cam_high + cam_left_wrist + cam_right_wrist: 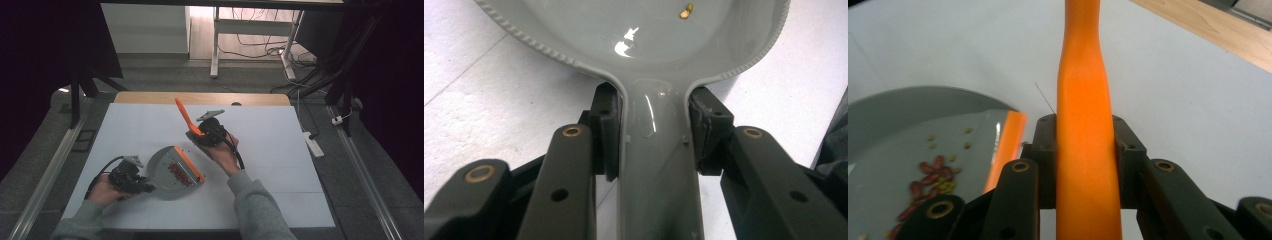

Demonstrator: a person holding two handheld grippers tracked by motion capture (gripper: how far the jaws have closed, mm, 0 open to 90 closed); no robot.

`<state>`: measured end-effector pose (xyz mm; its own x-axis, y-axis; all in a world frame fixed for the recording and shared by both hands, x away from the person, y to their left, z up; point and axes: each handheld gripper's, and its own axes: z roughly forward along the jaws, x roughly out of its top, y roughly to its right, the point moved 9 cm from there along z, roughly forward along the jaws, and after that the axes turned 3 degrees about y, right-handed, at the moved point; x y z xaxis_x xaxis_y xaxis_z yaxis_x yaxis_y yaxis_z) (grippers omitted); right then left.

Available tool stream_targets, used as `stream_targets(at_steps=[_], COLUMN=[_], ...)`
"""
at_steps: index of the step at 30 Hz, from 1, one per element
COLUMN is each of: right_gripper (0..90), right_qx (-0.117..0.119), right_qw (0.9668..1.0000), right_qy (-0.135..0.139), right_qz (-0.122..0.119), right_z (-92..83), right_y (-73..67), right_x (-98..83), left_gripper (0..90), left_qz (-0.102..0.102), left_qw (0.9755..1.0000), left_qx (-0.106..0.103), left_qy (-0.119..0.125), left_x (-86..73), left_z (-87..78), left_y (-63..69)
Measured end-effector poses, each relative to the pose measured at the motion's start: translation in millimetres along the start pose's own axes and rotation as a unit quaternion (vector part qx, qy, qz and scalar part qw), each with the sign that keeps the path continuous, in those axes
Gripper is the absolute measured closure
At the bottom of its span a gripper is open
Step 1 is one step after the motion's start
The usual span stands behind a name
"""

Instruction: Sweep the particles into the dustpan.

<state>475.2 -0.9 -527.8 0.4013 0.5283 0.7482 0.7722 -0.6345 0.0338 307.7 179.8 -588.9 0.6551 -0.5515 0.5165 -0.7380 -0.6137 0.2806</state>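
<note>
While the left gripper (142,186) sits low at the near left of the white table (280,150), its jaws are clamped on the narrow grey handle (656,165) of the dustpan (172,172), one black pad pressed against each side just below where the handle widens into the pan. Seen from above, the pan lies flat on the table with its orange lip (189,164) turned toward the middle, and a small heap of red beans (928,175) and yellowish grains (948,186) rests inside it near that lip.

Further out, the right gripper (200,134) is held above the table's centre, well apart from the pan. Its jaws are closed tight on an orange handle (1087,150), which rises up and away from the person in the high view. This is probably the handle of a small brush, though the bristle end sits under the gripper and I cannot make it out.

Judging by the debris already gathered, the sweeping step looks largely done, and the brush is lifted clear of the pan. A few loose specks (186,145) seem to remain on the table just beyond the lip. The next move calls for either lowering the brush behind those specks and drawing them in over the lip, or keeping the pan level during a lift so the beans do not roll out.
</note>
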Motion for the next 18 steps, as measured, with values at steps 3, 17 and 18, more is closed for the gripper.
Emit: stream_targets(at_steps=[3, 17, 18], right_gripper=[70.5, 70.5, 70.5], right_qx=[-0.012, -0.007, -0.006], right_qw=[0.9996, 0.9972, 0.9969], right_qy=[-0.018, -0.056, -0.059], right_qz=[-0.018, -0.049, -0.053], right_z=[10.5, 44.8, 44.8], right_y=[1.4, -14.2, -16.1], right_x=[-0.9, 0.2, 0.0], left_gripper=[61.7, 61.7, 61.7], left_qz=[-0.002, -0.004, -0.004], left_qw=[1.0000, 1.0000, 1.0000], left_qx=[-0.001, 0.000, 0.000], left_qy=[0.001, 0.002, 0.002], left_x=[-1.3, -3.3, -3.2], left_z=[-0.8, -1.2, -1.1], left_y=[-1.2, -0.8, -0.7])
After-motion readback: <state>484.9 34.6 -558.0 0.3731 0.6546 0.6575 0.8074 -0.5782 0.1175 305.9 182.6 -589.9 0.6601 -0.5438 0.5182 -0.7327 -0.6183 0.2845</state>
